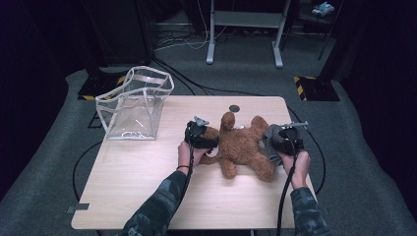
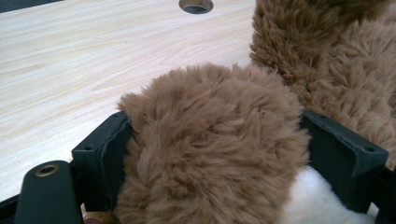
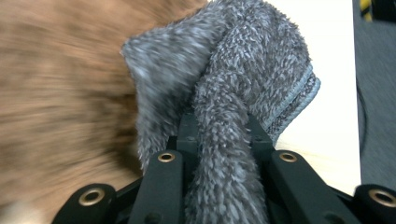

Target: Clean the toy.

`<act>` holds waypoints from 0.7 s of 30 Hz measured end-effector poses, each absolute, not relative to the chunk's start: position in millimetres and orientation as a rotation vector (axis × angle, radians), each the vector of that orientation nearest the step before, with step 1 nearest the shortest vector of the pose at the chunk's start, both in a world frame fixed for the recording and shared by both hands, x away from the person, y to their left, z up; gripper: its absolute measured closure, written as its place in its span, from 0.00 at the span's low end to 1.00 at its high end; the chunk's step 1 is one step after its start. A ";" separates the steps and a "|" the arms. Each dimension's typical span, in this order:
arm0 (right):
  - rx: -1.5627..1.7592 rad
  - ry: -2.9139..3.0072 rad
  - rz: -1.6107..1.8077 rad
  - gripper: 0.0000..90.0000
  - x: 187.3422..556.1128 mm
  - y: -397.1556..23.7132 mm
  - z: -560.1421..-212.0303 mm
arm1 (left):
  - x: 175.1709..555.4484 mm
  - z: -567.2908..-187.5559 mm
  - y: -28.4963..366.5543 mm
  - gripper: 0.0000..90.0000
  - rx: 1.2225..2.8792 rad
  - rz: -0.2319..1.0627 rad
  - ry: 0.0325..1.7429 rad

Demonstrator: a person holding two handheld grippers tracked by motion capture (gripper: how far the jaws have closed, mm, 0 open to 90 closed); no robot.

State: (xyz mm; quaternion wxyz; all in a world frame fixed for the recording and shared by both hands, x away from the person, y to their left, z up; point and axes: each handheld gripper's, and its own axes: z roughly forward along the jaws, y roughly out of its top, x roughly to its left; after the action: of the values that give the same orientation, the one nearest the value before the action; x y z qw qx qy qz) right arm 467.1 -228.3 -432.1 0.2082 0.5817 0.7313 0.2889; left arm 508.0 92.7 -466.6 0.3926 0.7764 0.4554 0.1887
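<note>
A brown plush teddy bear [image 1: 243,146] lies spread out on the middle of the light wooden table [image 1: 133,182]. My left gripper [image 1: 202,136] is shut on one of the bear's furry limbs [image 2: 210,149], which bulges between the two black pads. My right gripper [image 1: 276,140] is shut on a grey fluffy cloth [image 3: 224,93], bunched between its jaws and held against the bear's right side [image 3: 56,93]. In the high view the grey cloth [image 1: 270,140] hangs beside the bear's limb.
A clear plastic bag with white trim [image 1: 135,103] stands open at the table's back left corner. A round cable hole [image 1: 234,108] sits near the back edge. Desk legs and cables stand on the grey carpet beyond the table.
</note>
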 end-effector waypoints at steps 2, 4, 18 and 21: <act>1.594 2.041 0.894 0.83 456.6 -224.1 -419.7 | 507.9 -466.5 92.1 0.18 1.974 0.483 1.158; 1.551 2.074 0.958 0.83 452.3 -216.0 -412.0 | 507.9 -466.3 92.0 0.18 1.978 0.484 1.158; 1.725 2.167 0.742 0.83 487.6 -200.7 -472.7 | 506.1 -466.4 91.1 0.18 1.967 0.489 1.163; 1.753 2.177 0.677 0.83 491.1 -208.1 -483.2 | 505.9 -466.3 91.9 0.18 1.969 0.484 1.161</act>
State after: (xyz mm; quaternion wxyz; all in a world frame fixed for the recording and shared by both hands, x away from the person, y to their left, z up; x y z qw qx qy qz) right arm 491.1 -208.1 -483.2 0.1324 0.6041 0.7504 0.2333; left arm 505.9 91.9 -466.3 0.3916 0.7754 0.4573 0.1907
